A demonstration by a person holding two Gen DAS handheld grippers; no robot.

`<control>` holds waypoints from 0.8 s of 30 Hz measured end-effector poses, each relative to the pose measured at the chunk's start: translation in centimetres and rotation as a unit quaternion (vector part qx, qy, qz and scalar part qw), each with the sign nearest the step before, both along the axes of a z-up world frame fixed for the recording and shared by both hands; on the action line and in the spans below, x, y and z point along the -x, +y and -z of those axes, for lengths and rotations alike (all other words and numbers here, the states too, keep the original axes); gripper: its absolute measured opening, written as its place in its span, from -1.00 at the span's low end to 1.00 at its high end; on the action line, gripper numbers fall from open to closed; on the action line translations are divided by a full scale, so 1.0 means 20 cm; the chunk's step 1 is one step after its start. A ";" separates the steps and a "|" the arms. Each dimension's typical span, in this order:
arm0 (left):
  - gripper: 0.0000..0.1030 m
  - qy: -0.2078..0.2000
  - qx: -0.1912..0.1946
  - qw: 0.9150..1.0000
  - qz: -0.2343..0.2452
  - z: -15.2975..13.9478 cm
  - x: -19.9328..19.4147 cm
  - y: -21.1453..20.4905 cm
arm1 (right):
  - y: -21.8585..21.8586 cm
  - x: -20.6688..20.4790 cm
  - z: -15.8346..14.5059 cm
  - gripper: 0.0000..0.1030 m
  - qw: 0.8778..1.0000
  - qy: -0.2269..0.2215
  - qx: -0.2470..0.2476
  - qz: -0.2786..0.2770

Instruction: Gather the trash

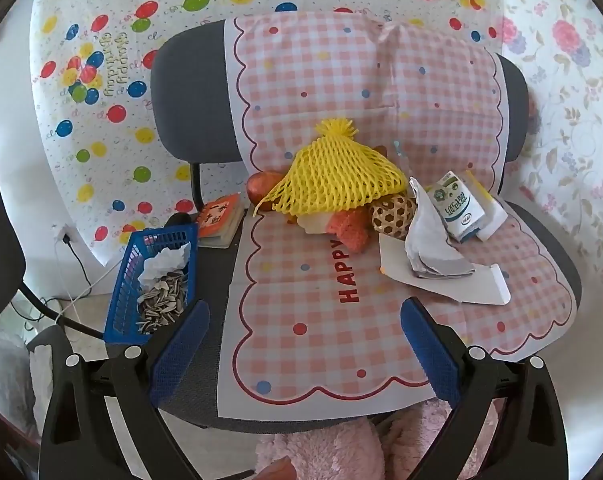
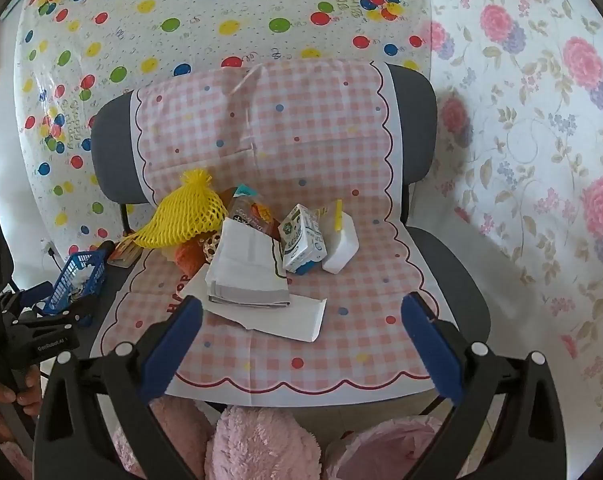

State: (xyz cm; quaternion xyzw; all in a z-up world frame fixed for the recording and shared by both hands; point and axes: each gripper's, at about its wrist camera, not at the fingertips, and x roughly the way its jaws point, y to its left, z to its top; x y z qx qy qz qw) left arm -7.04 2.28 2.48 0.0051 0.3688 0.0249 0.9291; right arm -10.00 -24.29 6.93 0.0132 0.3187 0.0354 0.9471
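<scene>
A pile of trash lies on a chair seat covered by a pink checked sheet (image 1: 309,312). It holds a yellow foam net (image 1: 337,176), a green and white milk carton (image 1: 455,208), folded grey-white paper (image 1: 429,248) on a flat white card (image 1: 473,288), a woven ball (image 1: 393,214) and an orange scrap (image 1: 351,232). A blue basket (image 1: 153,276) at the seat's left edge holds seed shells and crumpled tissue. My left gripper (image 1: 305,320) is open and empty before the pile. My right gripper (image 2: 301,316) is open and empty, just short of the white card (image 2: 285,316); the carton (image 2: 303,240) and net (image 2: 185,216) lie beyond.
A small orange book (image 1: 219,220) lies behind the basket. A white block (image 2: 341,248) stands right of the carton. The chair back (image 1: 193,92) rises behind the pile. Pink fluffy fabric (image 2: 261,448) is below the seat front. The left gripper's body (image 2: 33,336) shows at the right wrist view's left edge.
</scene>
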 end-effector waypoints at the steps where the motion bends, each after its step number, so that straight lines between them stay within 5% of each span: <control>1: 0.85 0.000 0.000 1.000 -0.001 0.00 0.00 0.00 | 0.01 0.00 0.00 0.89 1.000 0.000 -0.001 -0.002; 24: 0.85 -0.002 -0.002 1.000 -0.003 -0.01 0.00 0.01 | 0.00 -0.01 -0.01 0.89 1.000 -0.003 0.006 -0.006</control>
